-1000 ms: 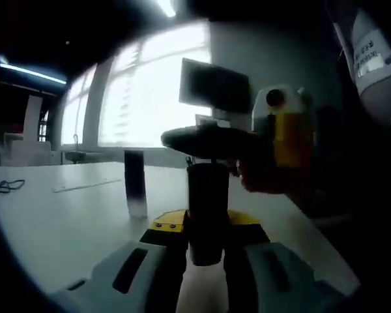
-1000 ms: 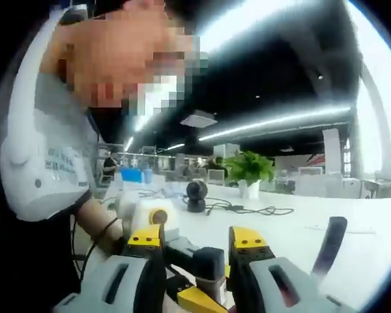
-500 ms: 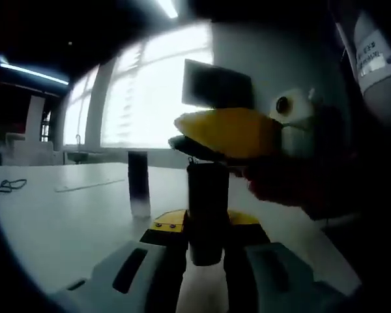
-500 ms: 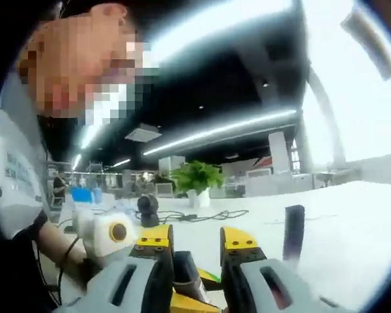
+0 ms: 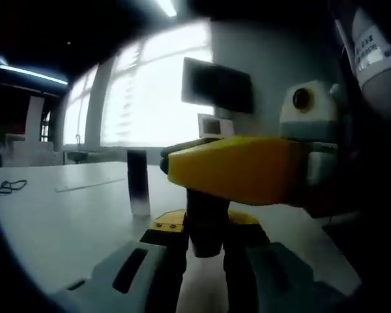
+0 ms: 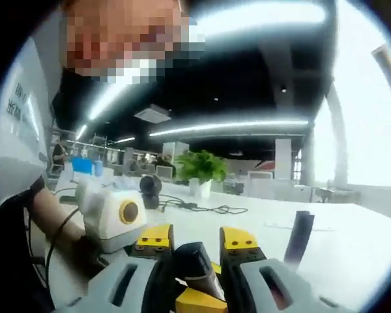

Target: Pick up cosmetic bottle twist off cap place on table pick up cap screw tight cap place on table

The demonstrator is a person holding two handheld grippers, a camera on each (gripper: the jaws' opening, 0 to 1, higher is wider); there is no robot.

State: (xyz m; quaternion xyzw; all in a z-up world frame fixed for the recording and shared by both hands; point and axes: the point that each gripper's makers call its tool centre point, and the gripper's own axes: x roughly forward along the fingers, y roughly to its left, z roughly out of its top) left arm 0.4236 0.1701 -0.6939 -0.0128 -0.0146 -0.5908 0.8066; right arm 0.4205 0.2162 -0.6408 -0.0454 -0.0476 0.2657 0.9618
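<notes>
White table (image 5: pixel 65 222) spreads under both your grippers, a second dark bottle (image 5: pixel 137 182) standing at ten o'clock. Your left gripper (image 5: pixel 207 244) clamps the dark cosmetic bottle (image 5: pixel 206 225) upright at centre; your right gripper (image 6: pixel 194 257) pinches its cap (image 6: pixel 197 266), crossing the left gripper view at three o'clock. You look mid-twist, I judge; next, keep turning until the cap lifts free.
</notes>
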